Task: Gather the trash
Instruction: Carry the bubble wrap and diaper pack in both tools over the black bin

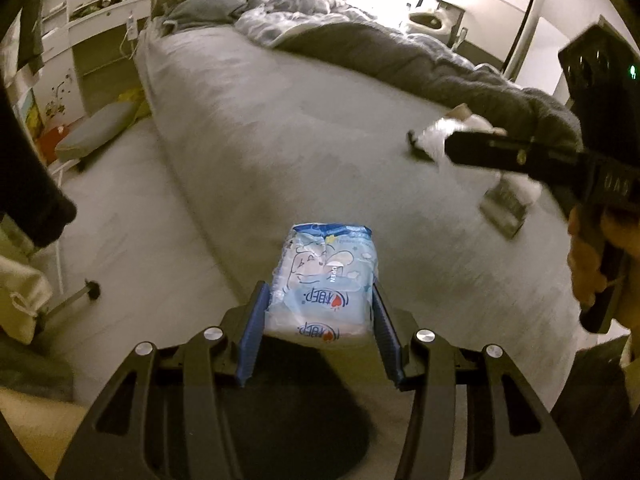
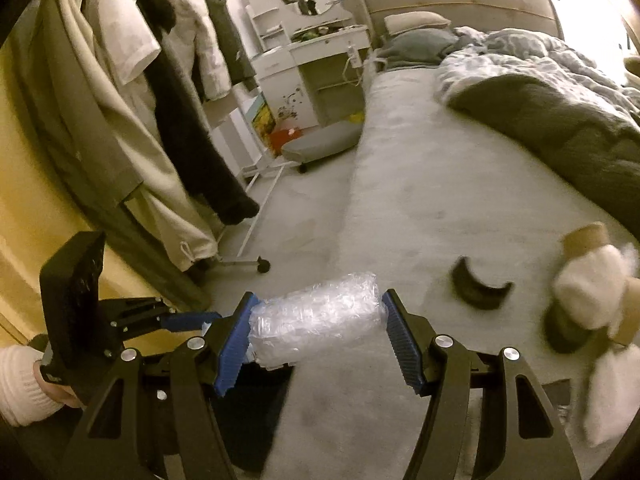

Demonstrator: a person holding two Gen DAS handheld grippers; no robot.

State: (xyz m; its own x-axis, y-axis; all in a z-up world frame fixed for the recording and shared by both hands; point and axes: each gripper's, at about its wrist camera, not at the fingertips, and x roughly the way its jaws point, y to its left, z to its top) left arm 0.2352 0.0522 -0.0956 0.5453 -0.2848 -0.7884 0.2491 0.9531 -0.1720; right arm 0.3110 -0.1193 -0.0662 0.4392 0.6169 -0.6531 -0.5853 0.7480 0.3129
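My left cam looks down over bed [image 1: 304, 128] foot; right cam beside it, same way; both share bed, desk [image 2: 320, 52].

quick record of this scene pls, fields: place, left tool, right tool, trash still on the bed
place: bedroom, beside a bed with a grey blanket
left tool: left tool shut on a blue and white tissue pack
right tool: right tool shut on a crumpled clear plastic wrap
trash still on the bed: cardboard roll with white tissue, dark curved scrap
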